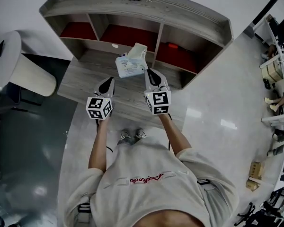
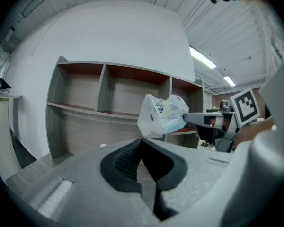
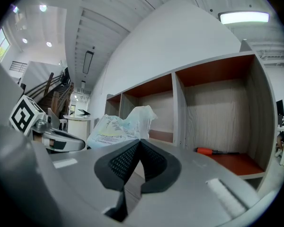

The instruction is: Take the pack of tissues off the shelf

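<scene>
The pack of tissues is a soft white plastic-wrapped bundle with blue print. It hangs in the air over the wooden desk, in front of the shelf and clear of its compartments. My right gripper is shut on the pack's right edge; the right gripper view shows the pack just beyond the closed tips of that gripper. My left gripper is to the left of the pack, shut and holding nothing. In the left gripper view the pack is pinched by the right gripper.
An orange-handled screwdriver lies in the shelf's lower right compartment. A small white disc sits on the desk near the shelf's foot. A white cylinder stands left of the desk. Pale floor lies to the right.
</scene>
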The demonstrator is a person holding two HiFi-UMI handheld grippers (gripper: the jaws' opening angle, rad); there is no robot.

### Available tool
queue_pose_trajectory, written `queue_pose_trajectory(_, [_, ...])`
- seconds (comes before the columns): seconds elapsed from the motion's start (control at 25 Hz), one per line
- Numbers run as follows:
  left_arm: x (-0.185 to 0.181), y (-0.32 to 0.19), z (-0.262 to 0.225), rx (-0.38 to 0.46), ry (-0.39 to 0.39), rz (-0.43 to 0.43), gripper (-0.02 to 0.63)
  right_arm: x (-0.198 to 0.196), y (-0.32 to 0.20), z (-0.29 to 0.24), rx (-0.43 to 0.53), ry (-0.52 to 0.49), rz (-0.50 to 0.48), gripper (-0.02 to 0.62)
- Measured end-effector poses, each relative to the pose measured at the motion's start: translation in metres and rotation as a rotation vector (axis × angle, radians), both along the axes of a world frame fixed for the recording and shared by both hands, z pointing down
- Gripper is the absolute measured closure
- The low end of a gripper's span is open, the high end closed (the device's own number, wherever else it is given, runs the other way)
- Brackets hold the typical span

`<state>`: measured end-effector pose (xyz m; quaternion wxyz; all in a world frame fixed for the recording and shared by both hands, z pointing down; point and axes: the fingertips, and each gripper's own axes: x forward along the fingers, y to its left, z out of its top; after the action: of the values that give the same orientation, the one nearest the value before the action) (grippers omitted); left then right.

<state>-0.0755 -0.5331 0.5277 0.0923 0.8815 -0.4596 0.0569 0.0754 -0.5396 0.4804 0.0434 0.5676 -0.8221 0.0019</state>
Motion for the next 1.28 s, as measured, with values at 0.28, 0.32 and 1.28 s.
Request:
queue_pose_trajectory(0.28, [-0.005, 0.022, 0.001, 0.000, -0.003, -0.022, 0.607, -0.003, 0.026, 0.007, -0.004, 0.000, -0.015, 0.588])
queue_pose_trajectory(0.32, [-0.005, 0.025, 0.000, 0.002, -0.001, -0.022, 0.607, -0.003, 0.029, 0.006, -0.002, 0.000, -0.014, 0.588])
queue_pose_trajectory(1.28, [-0.055, 0.188, -0.002, 0.031, 0.036, 0.022, 0.607, -0.043, 0.205, 0.014, 0.001, 0.005, 0.044, 0.588])
